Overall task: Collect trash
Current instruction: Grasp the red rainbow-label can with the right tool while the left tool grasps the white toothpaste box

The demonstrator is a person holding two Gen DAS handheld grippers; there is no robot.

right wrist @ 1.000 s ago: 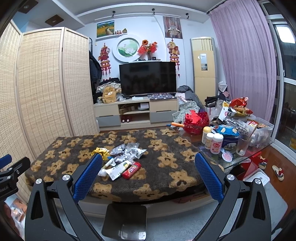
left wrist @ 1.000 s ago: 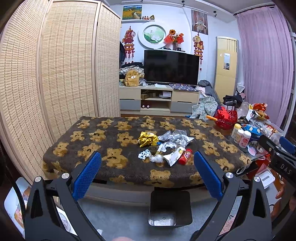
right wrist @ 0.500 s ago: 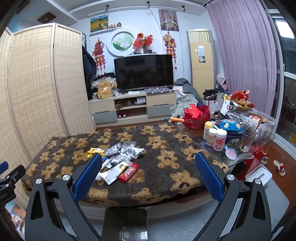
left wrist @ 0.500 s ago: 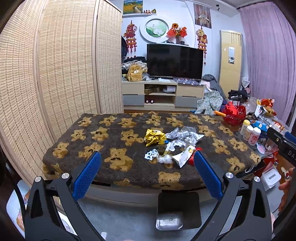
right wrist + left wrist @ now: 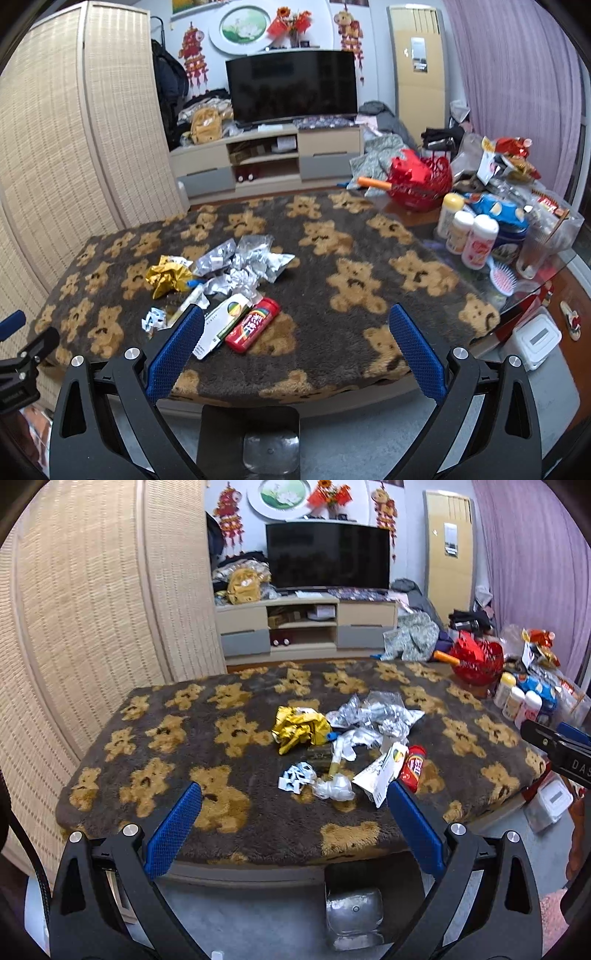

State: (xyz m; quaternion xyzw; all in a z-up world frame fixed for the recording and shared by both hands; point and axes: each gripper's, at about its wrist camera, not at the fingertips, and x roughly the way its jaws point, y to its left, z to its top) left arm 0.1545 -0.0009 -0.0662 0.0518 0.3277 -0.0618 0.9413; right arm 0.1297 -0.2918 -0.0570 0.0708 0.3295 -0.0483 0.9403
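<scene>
The left hand-held gripper [image 5: 293,827] hovers at the near edge of the surface [image 5: 229,812], its blue pads spread wide and holding nothing. Beyond it lies the trash: a gold wrapper [image 5: 299,729], silver foil [image 5: 376,714], a white packet [image 5: 382,775] and a red tube [image 5: 413,768] whose label cannot be read. The right hand-held gripper [image 5: 293,347] is level, equally wide and empty, with the tube just beyond its left finger.

Wide-open left gripper [image 5: 293,827], trash pile [image 5: 347,746] on bear-print blanket [image 5: 207,738], beyond fingertips
</scene>
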